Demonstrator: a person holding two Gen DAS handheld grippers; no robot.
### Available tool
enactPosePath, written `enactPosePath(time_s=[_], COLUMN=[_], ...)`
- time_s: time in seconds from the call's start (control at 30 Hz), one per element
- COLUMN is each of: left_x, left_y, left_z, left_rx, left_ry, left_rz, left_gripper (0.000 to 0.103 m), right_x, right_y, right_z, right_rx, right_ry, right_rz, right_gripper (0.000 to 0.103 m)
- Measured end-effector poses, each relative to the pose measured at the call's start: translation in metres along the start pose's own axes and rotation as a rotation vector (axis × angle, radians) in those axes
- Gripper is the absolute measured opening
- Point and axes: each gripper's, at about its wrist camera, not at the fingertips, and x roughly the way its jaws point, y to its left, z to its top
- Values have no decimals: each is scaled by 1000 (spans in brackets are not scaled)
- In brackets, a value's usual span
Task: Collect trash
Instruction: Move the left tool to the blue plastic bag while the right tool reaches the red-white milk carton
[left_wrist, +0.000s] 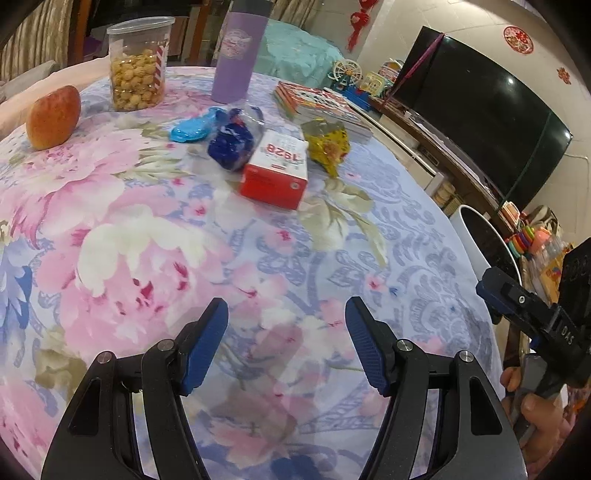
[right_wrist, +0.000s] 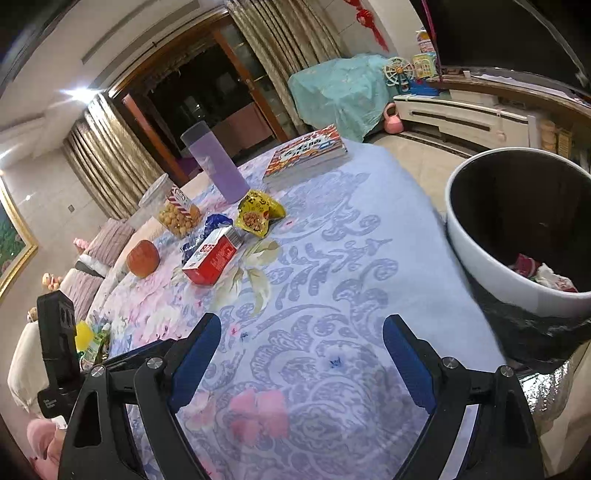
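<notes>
Blue-padded fingers (left_wrist: 207, 347): both grippers spread, empty | target: crumpled yellow foil wrapper (left_wrist: 327, 144) | risk: thin foil slips; red cardboard box (left_wrist: 275, 173) alongside gets nudged.

warm indoor light, ceiling lamp (right_wrist: 79, 94) glare, fisheye-bent dark edges, slight blur

The left hand-held gripper (left_wrist: 287, 343) hangs with its blue-padded fingers (left_wrist: 207, 343) spread wide apart and nothing between them. The right hand-held gripper (right_wrist: 301, 363) is likewise gaping and empty, fingers (right_wrist: 408, 365) well apart. In the left wrist view, the person's right hand (left_wrist: 532, 406) grips its handle at the right edge.
</notes>
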Motion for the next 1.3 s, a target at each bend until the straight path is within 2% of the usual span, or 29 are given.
enactPosePath(time_s=[0.4, 0.67, 0.83, 0.93, 1.0, 1.23, 1.3], left_x=[7, 32, 52, 58, 55, 30, 23], left_y=[37, 57, 43, 16, 5, 35, 39], left_z=[32, 67, 82, 81, 80, 88, 92], left_rx=[-53, -74, -43, 44, 91, 45, 57], left_ry=[-40, -47, -26, -18, -33, -41, -62], left_rz=[45, 123, 100, 65, 81, 2, 26], left_gripper=[67, 67, 66, 66, 66, 66, 66], right_x=[24, 32, 36, 35, 34, 38, 38], right_y=[4, 9, 6, 1, -2, -3, -2], right_z=[9, 14, 17, 20, 23, 34, 36], right_rx=[5, 18, 29, 46, 57, 66, 72], right_ry=[21, 10, 16, 8, 1, -2, -8], right_rz=[15, 26, 27, 25, 20, 28, 33], right_gripper=[91, 91, 91, 91, 91, 91, 91])
